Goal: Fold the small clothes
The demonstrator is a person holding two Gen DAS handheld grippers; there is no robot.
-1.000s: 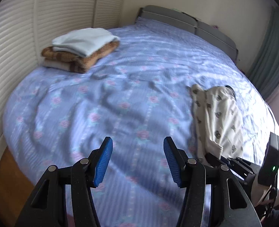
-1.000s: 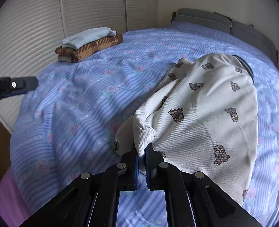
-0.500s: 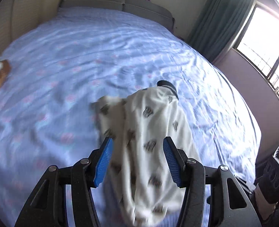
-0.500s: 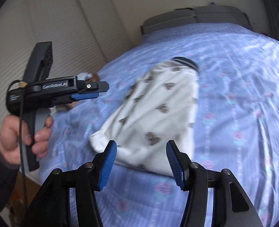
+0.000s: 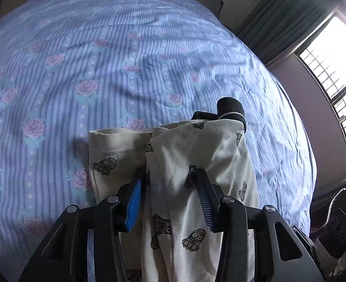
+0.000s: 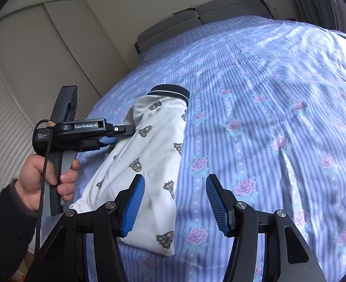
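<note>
Bed (image 6: 278, 75) is filling most of both views: blue striped cover with pink roses, wrinkled, light falling across it from the barred window (image 5: 332, 54) on one side. Grey-green curtain (image 5: 274, 23) is hanging beside that window. Grey padded headboard (image 6: 203, 18) is sitting at the far edge of the bed, louvred cream wardrobe doors (image 6: 32, 75) are running along the other side.

Cream printed shirt (image 6: 154, 155) with dark collar is lying folded lengthwise near the bed's front edge, collar pointing toward the headboard.

Left gripper (image 5: 170, 192) is straddling a raised fold of the shirt, jaws just been closing, cloth between them, pads not yet pressing it. The person's left hand (image 6: 43, 181) is gripping its handle.

Right gripper (image 6: 175, 202) is hovering released over the shirt's lower hem, nothing pinched.
</note>
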